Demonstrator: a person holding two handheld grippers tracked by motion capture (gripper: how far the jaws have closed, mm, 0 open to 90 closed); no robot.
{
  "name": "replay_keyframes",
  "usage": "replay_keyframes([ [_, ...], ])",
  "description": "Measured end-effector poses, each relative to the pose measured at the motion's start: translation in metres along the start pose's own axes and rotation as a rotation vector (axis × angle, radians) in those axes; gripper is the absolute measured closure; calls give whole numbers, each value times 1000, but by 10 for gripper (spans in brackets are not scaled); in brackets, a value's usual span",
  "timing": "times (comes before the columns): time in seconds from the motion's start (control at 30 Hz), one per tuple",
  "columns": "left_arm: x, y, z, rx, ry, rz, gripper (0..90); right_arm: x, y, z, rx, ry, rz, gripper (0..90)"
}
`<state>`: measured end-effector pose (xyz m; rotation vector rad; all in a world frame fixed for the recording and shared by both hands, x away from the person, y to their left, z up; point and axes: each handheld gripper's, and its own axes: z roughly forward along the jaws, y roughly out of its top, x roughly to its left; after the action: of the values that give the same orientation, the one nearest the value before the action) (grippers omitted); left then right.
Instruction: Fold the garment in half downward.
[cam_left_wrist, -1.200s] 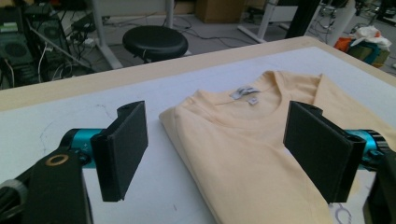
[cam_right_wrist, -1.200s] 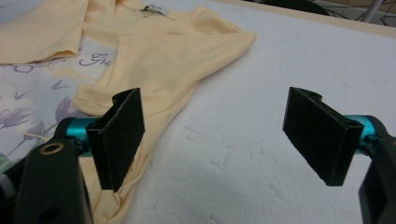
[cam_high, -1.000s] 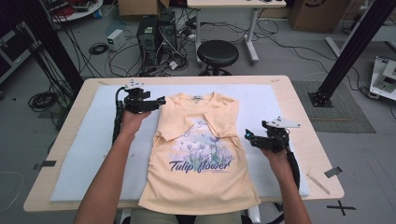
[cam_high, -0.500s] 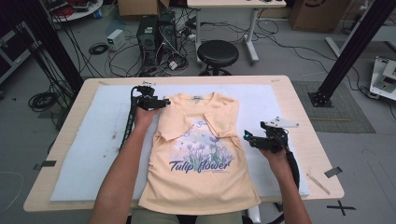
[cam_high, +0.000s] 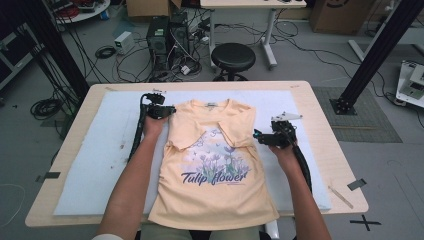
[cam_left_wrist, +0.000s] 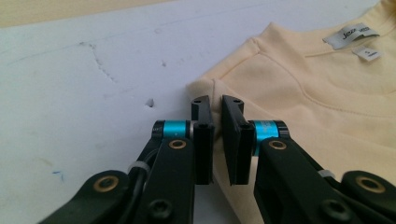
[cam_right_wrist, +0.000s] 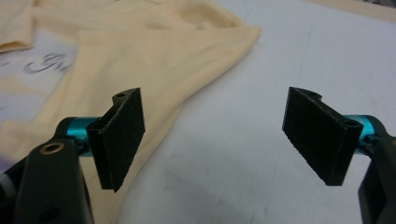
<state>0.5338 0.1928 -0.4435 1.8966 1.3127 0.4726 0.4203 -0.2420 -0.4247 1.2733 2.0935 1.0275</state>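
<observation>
L tool (cam_left_wrist: 217, 140) just pinched onto tee (cam_high: 215, 170) shoulder edge; R tool (cam_right_wrist: 219, 135) wide, nothing between pads.

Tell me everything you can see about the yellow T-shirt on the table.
The T-shirt is pale yellow, soft-looking knit fabric, with purple tulips and the words "Tulip flower" printed on the chest. It lies flat, front up, on the white mat, collar away from the person, both sleeves folded inward over the chest. Two white labels sit inside the collar. The left gripper has just been closing, and its jaws pinch the shoulder edge. The right gripper, open, hovers beside the other edge.
</observation>
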Motion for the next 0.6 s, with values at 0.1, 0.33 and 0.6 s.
replay_keyframes([
  [0.1,1,0,0,-4,-3,1,853,-8,17,19,32,-30,8,266],
  [0.33,3,-3,-3,-24,-21,-10,865,-19,41,56,95,-49,65,387],
  [0.6,7,-5,-9,-66,-46,-42,866,-17,48,97,153,-55,141,718],
])
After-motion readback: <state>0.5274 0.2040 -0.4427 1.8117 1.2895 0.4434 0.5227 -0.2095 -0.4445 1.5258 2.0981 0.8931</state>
